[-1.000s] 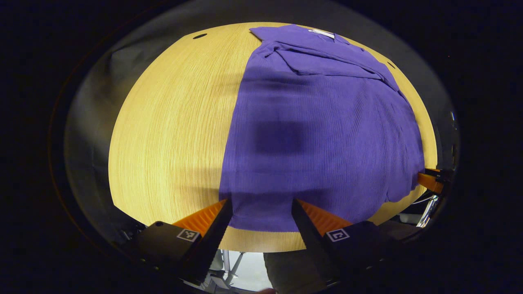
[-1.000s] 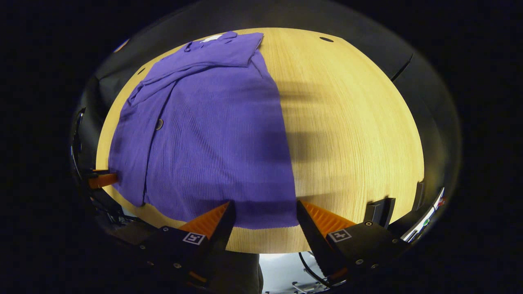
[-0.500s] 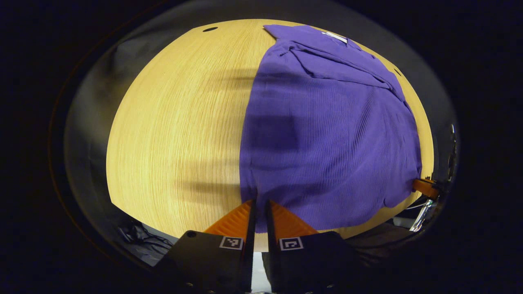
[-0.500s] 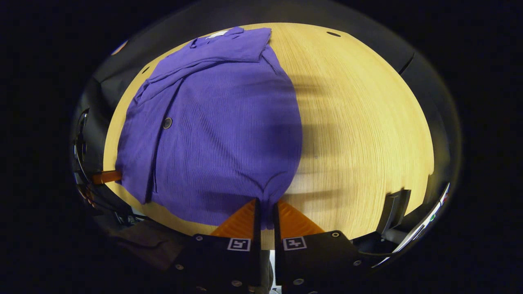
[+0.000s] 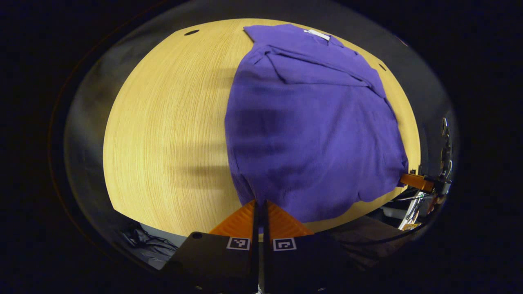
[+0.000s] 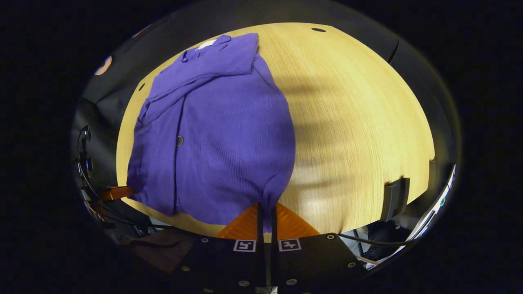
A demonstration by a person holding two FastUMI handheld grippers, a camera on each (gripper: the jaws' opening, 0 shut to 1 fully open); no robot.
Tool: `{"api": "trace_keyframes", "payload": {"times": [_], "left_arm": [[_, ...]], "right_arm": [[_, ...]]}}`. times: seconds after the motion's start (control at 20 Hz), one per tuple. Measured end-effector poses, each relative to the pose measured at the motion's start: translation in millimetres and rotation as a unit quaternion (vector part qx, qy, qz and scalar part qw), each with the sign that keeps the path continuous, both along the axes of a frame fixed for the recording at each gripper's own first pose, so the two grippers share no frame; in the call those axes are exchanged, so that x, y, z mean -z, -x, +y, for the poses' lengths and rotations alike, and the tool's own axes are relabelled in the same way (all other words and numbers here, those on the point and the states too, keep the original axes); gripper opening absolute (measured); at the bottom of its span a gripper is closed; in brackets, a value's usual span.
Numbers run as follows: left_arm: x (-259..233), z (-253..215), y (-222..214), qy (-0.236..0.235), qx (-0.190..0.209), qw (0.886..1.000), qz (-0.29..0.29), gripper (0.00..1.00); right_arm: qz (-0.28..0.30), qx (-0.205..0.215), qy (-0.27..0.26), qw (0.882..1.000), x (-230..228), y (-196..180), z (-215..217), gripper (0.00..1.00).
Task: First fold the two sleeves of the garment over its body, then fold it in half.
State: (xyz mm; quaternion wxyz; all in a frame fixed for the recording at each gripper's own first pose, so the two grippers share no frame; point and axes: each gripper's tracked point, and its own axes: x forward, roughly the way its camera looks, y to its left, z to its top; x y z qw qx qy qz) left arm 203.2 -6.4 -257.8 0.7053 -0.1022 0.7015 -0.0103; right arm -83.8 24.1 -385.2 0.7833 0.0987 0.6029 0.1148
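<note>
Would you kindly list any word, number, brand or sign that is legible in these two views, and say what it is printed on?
No readable text.
White tag at the collar of the purple garment: too small and blurred to read.
Square black-and-white markers on the left gripper and on the right gripper: coded patterns, no words or numbers.

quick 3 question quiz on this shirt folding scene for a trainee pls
1. True or false: the left hand-held gripper is shut on the purple garment's hem.
2. What does the garment lie on?
3. The sleeves are: A) spread out flat B) folded over the body C) hanging off the table.

Key
1. True; the right hand-held gripper also clamps the hem.
2. A wooden table.
3. B
</note>
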Motion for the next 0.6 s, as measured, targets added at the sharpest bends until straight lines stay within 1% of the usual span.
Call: {"api": "trace_keyframes", "payload": {"times": [0.15, 0.25, 0.35, 0.45, 0.55, 0.6], "left_arm": [[-50, -4, -35, 0.008, 0.023, 0.999, -0.025, 0.06], [-50, -10, 8, 0.023, 0.03, 0.998, -0.04, 0.06], [-69, -9, -16, 0.031, 0.035, 0.997, -0.057, 0.06], [-83, -4, -39, 0.027, 0.043, 0.996, -0.075, 0.06], [-90, -6, -55, 0.036, 0.042, 0.995, -0.087, 0.06], [-95, -6, -61, 0.039, 0.047, 0.994, -0.094, 0.06]], "right_arm": [[-0.011, -0.004, -0.016, 1.0, -26, -8, 6, 0.06], [-0.022, -0.004, -0.029, 0.999, -45, -16, 11, 0.05], [-0.035, -0.009, -0.042, 0.998, -67, -26, 16, 0.05], [-0.052, -0.016, -0.047, 0.997, -86, -35, 17, 0.05], [-0.066, -0.022, -0.056, 0.996, -105, -47, 21, 0.05], [-0.071, -0.025, -0.061, 0.995, -113, -53, 24, 0.05]]}}
